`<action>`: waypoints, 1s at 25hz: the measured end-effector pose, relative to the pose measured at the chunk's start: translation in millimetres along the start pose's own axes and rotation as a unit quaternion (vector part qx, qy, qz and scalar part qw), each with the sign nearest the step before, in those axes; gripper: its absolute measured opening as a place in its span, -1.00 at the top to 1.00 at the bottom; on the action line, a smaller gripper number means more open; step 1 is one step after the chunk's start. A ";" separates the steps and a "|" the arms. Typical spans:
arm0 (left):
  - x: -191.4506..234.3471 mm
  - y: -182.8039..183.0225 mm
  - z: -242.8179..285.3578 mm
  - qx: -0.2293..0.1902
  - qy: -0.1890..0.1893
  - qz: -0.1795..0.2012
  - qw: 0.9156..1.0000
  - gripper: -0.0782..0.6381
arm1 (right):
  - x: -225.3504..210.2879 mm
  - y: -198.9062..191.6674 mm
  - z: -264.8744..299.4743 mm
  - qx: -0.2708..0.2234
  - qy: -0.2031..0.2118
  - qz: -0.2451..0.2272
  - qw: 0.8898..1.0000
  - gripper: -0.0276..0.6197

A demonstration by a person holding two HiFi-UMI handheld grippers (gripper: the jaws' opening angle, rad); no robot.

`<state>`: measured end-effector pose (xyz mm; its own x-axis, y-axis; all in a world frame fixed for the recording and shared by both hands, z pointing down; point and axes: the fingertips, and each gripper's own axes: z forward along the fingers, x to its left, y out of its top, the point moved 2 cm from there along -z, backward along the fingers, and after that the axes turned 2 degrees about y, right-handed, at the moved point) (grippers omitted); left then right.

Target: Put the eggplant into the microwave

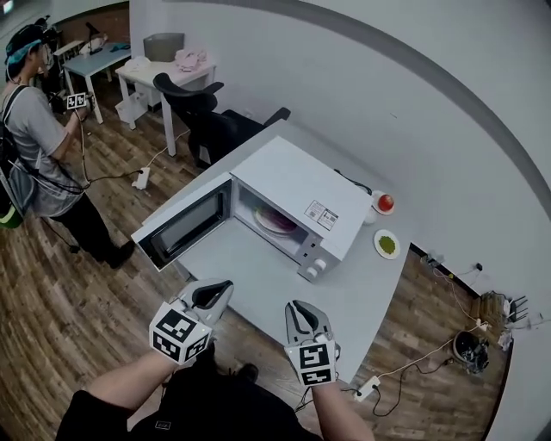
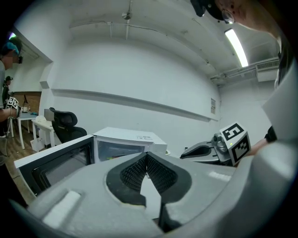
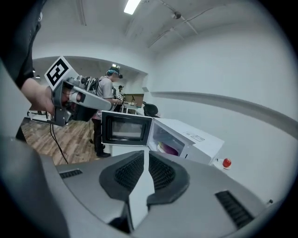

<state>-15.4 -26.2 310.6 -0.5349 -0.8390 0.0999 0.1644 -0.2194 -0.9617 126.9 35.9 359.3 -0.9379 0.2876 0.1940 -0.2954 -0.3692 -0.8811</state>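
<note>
Eggplant (image 1: 277, 220) inside microwave (image 1: 293, 177), door (image 1: 185, 226) wide open, open tabletop (image 1: 258, 276) in front

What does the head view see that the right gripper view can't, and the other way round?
Only the head view shows the green food on its small plate. Only the right gripper view shows the ceiling light. Both show the open microwave, the purple eggplant inside it, the red tomato and the left claw.
</note>
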 end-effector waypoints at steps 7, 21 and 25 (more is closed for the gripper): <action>-62.0 4.9 -15.4 -0.010 -0.019 -0.005 1.000 0.76 | -0.6 4.5 -57.7 -0.044 0.030 0.061 0.997 0.78; -67.4 53.8 -29.5 -0.060 -0.064 0.053 0.995 0.76 | 13.0 55.7 -97.7 -0.162 0.078 0.183 0.966 0.87; -59.5 65.6 -36.3 -0.077 -0.058 0.055 0.994 0.76 | 17.6 78.3 -100.9 -0.190 0.074 0.163 0.965 0.87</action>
<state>-2.9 27.4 232.3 -0.4201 -0.9074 0.0122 0.0838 -0.0522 -0.9951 105.6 101.3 250.2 -0.9250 0.3449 -0.1596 0.1254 -0.1194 -0.9849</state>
